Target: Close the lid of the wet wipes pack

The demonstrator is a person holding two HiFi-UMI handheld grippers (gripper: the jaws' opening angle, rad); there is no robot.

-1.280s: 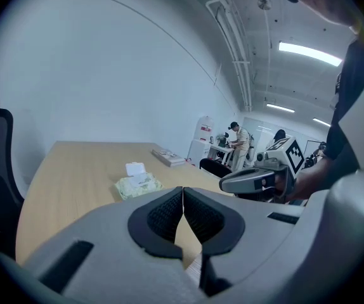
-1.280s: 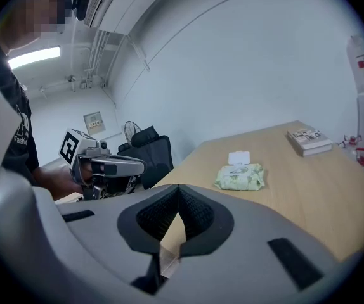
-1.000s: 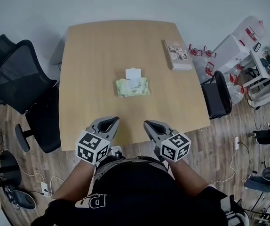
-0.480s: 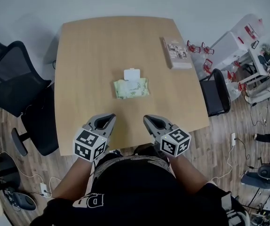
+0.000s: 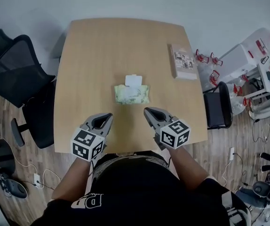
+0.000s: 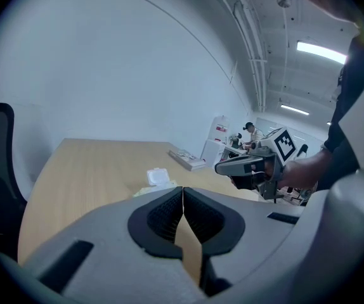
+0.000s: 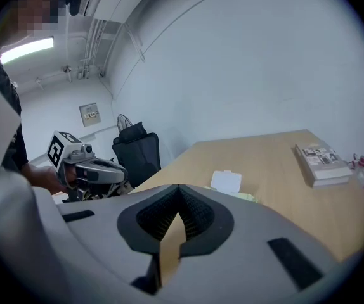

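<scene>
A pale green wet wipes pack point(image 5: 132, 94) lies mid-table, its white lid point(image 5: 133, 80) flipped open toward the far side. In the left gripper view the lid point(image 6: 158, 177) shows past the jaws; in the right gripper view the lid point(image 7: 226, 182) stands up above the pack's green edge point(image 7: 248, 197). My left gripper point(image 5: 107, 115) and right gripper point(image 5: 147, 111) hover over the table's near edge, on my side of the pack and apart from it. Both are shut with nothing between their jaws.
A book point(image 5: 183, 61) lies at the wooden table's point(image 5: 88, 60) far right edge. Black office chairs point(image 5: 12, 79) stand to the left, another black chair point(image 5: 218, 105) to the right. White equipment with red clips point(image 5: 238, 60) clutters the floor at right.
Both grippers have edged a little forward toward the pack over the table's near edge. My head view has shifted. The pack and its lid have not moved.
</scene>
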